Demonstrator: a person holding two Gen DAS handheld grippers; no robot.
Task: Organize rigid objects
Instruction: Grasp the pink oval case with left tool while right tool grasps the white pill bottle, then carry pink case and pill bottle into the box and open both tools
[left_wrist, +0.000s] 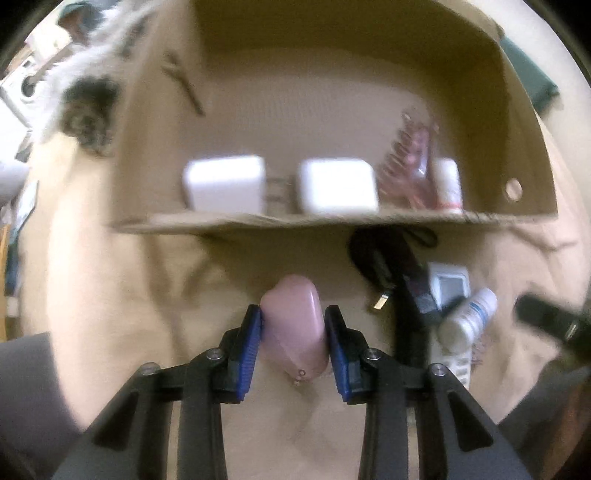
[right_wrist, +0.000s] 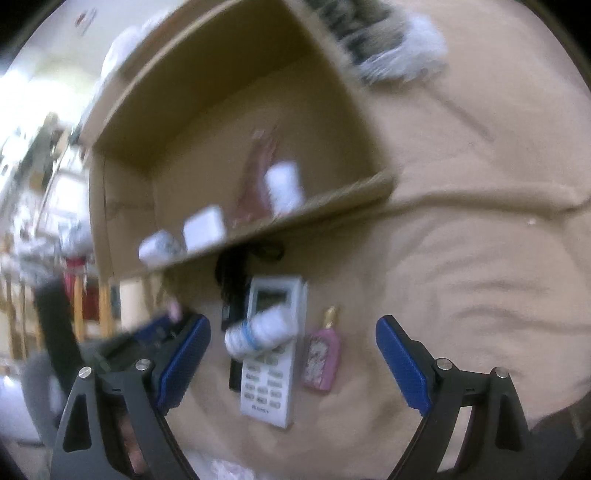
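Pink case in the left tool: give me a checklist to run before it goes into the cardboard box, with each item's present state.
1. Grip: left tool has both pads against the pink case. Ok.
2. Case level: blur hides any tilt. Cannot tell.
3. Landing room: cardboard box shows bare floor behind the two white blocks. Ok.
4. Near wall cleared: case sits below the front rim in the left wrist view. Not ok.
5. Right tool free: open, holding nothing, over the remote. Ok.
6. Remaining items outside: remote, white bottle, pink perfume bottle. Not ok.

Two white chargers (boxed), one remote, one pink perfume bottle.
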